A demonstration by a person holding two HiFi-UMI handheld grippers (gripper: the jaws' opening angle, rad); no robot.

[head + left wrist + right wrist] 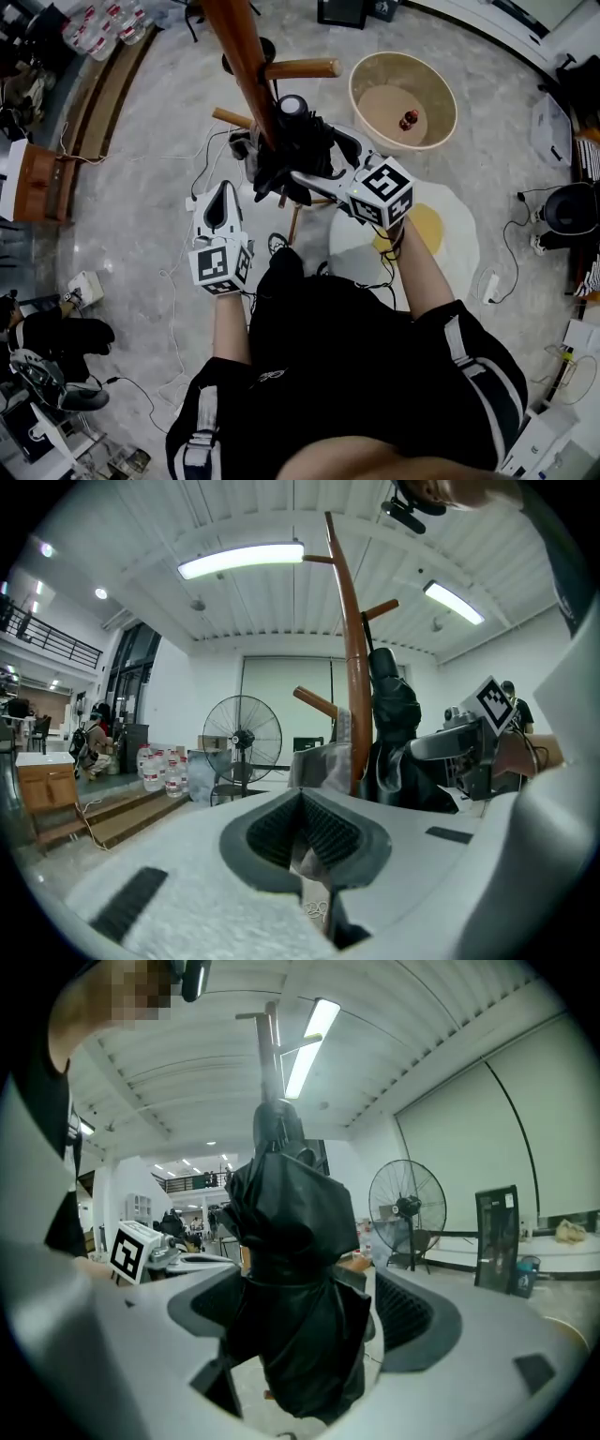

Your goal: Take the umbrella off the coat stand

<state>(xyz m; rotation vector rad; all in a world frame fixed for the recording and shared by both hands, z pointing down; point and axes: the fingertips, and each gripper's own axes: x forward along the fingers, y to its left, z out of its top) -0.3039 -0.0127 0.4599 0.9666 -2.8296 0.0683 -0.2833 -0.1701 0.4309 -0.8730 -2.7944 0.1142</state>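
Black fabric fills the head view where the folded umbrella (298, 150) hangs close against the wooden coat stand (242, 56), below a peg (300, 68). Your right gripper (319, 159) reaches in around it, while your left gripper (223, 192) sits short of the pole and touches nothing. In the left gripper view, the left jaws are pressed together and empty, and the stand (356, 696) rises just beyond them, so nothing steadies that pole. A sideways pull on the umbrella could rock or tip the stand. In the right gripper view, the jaws are spread wide on either side of the umbrella's (286, 1232) loose canopy, and the pads do not press on it. If you close here, you are likely to pinch cloth only, and the bundle may slide or twist out as it lifts. No view shows how the umbrella is hooked on, so a level pull risks snagging. Lift it clear of the peg first.
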